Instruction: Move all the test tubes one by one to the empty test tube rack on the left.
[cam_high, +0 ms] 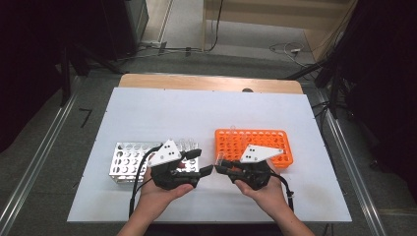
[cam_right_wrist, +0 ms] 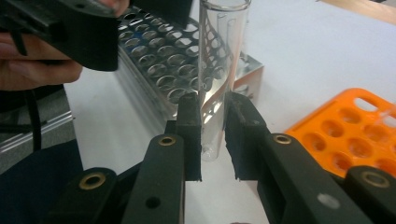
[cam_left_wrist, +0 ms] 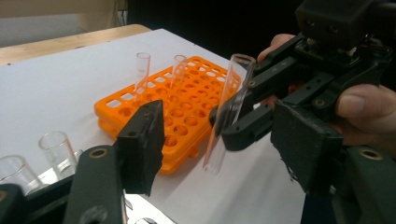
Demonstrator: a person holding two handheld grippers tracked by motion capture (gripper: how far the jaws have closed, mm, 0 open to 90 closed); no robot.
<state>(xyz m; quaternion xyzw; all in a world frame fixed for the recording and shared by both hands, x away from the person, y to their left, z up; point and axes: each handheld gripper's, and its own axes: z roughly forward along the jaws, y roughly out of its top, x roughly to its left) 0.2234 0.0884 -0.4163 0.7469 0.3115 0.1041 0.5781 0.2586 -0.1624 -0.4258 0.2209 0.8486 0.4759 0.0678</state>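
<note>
My right gripper (cam_right_wrist: pixel 212 135) is shut on a clear glass test tube (cam_right_wrist: pixel 215 70), which it holds upright near its lower end. In the left gripper view the same test tube (cam_left_wrist: pixel 229 102) leans between my left gripper's (cam_left_wrist: pixel 222 149) two jaws, which stand apart and do not touch it. The right gripper (cam_left_wrist: pixel 231 126) faces the left one there. From above, the left gripper (cam_high: pixel 200 162) and right gripper (cam_high: pixel 220 167) meet tip to tip between the metal rack (cam_high: pixel 125 160) and the orange rack (cam_high: pixel 255 142).
Two empty tubes (cam_left_wrist: pixel 142 70) stand in the orange rack (cam_left_wrist: pixel 182 116). More clear tubes (cam_high: pixel 189 144) stand at the metal rack's right end. The racks sit on a white table sheet (cam_high: pixel 162 110) with open space behind them. A hand (cam_left_wrist: pixel 364 112) holds the right gripper.
</note>
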